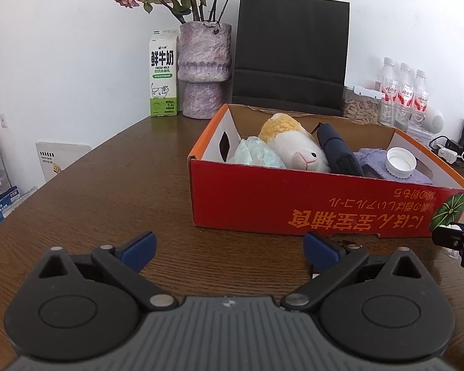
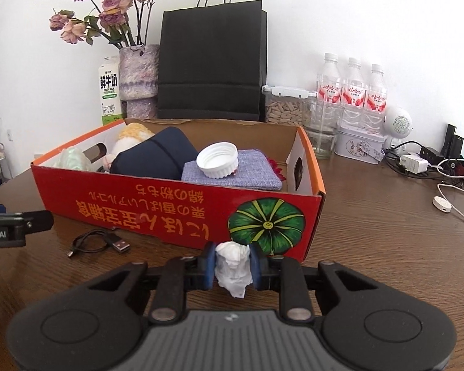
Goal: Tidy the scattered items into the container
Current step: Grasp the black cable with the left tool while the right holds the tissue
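Nearest, crumpled white tissue (image 2: 234, 267) pinched between the blue pads of the right gripper (image 2: 233, 266), low over the table (image 2: 371, 241). Just beyond, red cardboard box (image 2: 176, 207), already crowded. Left gripper (image 1: 229, 252) wide open, empty.

Both cameras sit low over the brown worktop (image 1: 108, 185), each looking forward and slightly down along its own tongs toward the back wall. The left view faces the red box (image 1: 294, 207) from its left end — the right view sits close at its right front corner. Both share the box, the black bag (image 2: 212, 61) and the vase (image 1: 204, 68).
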`<state>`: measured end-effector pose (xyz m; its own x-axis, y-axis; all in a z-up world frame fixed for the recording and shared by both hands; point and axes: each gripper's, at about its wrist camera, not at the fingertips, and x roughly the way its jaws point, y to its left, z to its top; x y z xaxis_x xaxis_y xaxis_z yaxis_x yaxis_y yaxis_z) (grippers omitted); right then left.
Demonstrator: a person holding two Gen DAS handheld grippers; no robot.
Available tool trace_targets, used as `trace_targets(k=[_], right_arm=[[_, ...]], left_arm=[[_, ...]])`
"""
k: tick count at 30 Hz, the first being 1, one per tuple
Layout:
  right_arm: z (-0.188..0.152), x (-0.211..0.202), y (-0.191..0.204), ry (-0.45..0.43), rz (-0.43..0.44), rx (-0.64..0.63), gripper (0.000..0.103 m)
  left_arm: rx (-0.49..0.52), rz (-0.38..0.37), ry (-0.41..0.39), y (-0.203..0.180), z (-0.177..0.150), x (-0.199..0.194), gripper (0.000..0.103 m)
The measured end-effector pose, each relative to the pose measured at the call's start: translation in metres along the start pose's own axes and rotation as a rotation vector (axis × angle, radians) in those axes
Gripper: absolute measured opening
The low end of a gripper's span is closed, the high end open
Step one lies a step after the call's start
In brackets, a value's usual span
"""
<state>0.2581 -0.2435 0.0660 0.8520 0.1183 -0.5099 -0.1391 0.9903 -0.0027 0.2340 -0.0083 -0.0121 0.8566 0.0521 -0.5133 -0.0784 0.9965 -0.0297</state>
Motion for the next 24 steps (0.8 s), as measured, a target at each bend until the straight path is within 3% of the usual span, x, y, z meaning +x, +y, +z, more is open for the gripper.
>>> trace_targets(k=[9,18,20,24], right_arm=[[-0.001,-0.001,-0.001,-0.005,0.041,0.016,0.022],[-0.002,0.001,-0.003,0.006,0.048,0.033,0.022],[-0.002,0.001,-0.003,0.007,0.05,0.033,0.022],[-0.002,0.002,-0.002,0.009,0.05,0.033,0.022]], left_arm=[[0.044,-0.015,0.035,-0.008,-0.001,0.005,0.103],[0.113,-0.109,0.077,-0.028,-0.002,0.013,0.102],[0.155,-0.118,0.077,-0.04,0.0,0.017,0.098],[0.228,-0.14,0.104,-0.061,0.001,0.028,0.077]])
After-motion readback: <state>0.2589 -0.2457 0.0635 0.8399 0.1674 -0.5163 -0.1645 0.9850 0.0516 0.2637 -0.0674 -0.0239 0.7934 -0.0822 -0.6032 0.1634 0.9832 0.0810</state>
